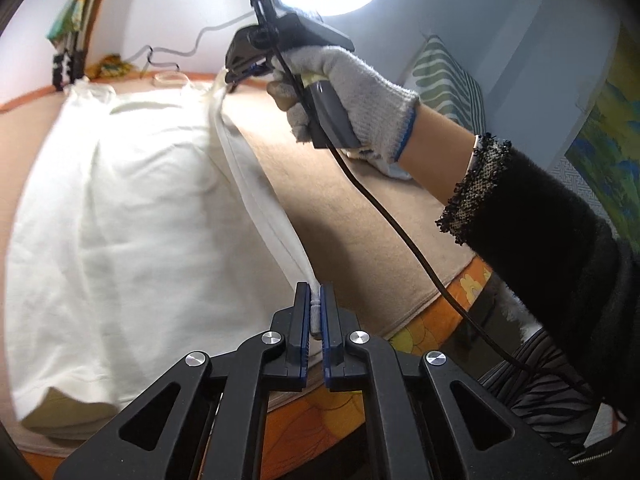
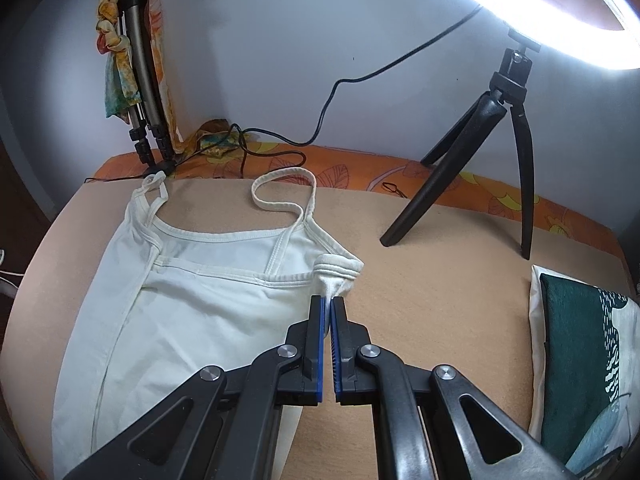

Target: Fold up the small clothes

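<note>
Now both grippers, left gripper (image 1: pixel 316 300) and right gripper (image 2: pixel 329 312), clenched on the white camisole's (image 2: pixel 192 304) lifted side edge

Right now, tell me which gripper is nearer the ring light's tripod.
Right. The right gripper pinches the white camisole at its underarm corner, with the black tripod just beyond it. The left gripper pinches the hem end, farther from the tripod.

Pale blue wall (image 2: pixel 280 40), glowing ring light (image 2: pixel 560 20) on black tripod (image 2: pixel 480 152), tan surface (image 2: pixel 440 300)
</note>
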Demonstrator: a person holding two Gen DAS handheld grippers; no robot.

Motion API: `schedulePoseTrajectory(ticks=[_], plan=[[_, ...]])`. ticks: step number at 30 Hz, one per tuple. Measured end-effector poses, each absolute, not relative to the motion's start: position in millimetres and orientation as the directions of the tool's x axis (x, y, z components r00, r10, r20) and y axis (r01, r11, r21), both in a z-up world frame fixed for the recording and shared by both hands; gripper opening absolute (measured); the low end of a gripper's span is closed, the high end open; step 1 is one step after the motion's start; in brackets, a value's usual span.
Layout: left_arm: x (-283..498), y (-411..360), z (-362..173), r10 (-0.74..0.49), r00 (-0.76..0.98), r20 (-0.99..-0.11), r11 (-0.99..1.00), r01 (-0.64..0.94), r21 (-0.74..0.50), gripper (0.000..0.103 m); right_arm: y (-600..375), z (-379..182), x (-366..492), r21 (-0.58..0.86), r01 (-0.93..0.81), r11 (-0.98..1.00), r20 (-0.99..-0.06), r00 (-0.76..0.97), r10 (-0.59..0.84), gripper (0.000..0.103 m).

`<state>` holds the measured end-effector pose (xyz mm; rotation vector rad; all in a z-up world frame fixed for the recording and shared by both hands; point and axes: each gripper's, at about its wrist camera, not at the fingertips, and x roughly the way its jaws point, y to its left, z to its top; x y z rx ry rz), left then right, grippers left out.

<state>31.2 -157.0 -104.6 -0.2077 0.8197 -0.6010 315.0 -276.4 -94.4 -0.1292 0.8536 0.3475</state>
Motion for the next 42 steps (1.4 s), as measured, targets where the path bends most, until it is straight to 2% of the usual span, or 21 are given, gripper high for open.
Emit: schedulePoseTrajectory(ticks=[6, 18, 29, 30, 31, 32, 33, 36, 40, 42], plan=[[21.9, -142.1, -94.7, -0.532, 0.579, -0.618, 0.846, 0.402, -0.352, 0.003, -246.6, -84.6, 313.2, 0.043, -0.386, 0.921, -0.743, 0.605, 0.288, 0.000], [15.0, -114.3, -108.5, -0.461, 0.597, -0.656, 0.887, 0.325, -0.327, 0.003, -158.4, -93.2, 305.5, -0.011, -0.490, 0.872, -0.760, 0.571, 0.312, 0.000], [8.4, -101.4, -116.1, -0.426, 0.602, -0.676, 0.904, 0.305, -0.299, 0.003, -129.4, -107.1, 310.8, -0.010, -0.507, 0.862, -0.776, 0.548, 0.313, 0.000], [9.1, -99.1, -117.8, -0.429, 0.596, -0.679, 0.903, 0.298, -0.309, 0.003, -130.2, -106.4, 312.6, 0.005, -0.510, 0.860, -0.780, 0.536, 0.323, 0.002], [9.5, -97.1, -118.7, -0.429, 0.594, -0.680, 0.903, 0.289, -0.318, 0.003, -132.0, -104.9, 314.7, 0.030, -0.519, 0.854, -0.787, 0.515, 0.340, 0.008], [9.7, -95.9, -119.7, -0.427, 0.594, -0.682, 0.904, 0.283, -0.319, 0.003, -134.1, -103.1, 317.0, 0.054, -0.529, 0.847, -0.798, 0.487, 0.355, 0.030], [9.9, -94.6, -120.5, -0.426, 0.592, -0.684, 0.905, 0.280, -0.321, 0.003, -136.5, -100.7, 318.1, 0.063, -0.537, 0.841, -0.809, 0.466, 0.359, 0.039], [10.4, -93.2, -122.4, -0.430, 0.587, -0.686, 0.903, 0.269, -0.335, 0.003, -142.5, -98.0, 317.4, 0.017, -0.527, 0.850, -0.819, 0.480, 0.314, 0.038], [12.6, -95.8, -122.4, -0.435, 0.580, -0.688, 0.900, 0.273, -0.340, 0.003, -147.0, -112.3, 323.0, 0.035, -0.505, 0.862, -0.847, 0.442, 0.294, 0.038], [14.0, -97.2, -122.3, -0.435, 0.578, -0.690, 0.900, 0.278, -0.334, 0.003, -144.1, -120.8, 322.4, -0.007, -0.505, 0.863, -0.856, 0.448, 0.256, 0.029]])
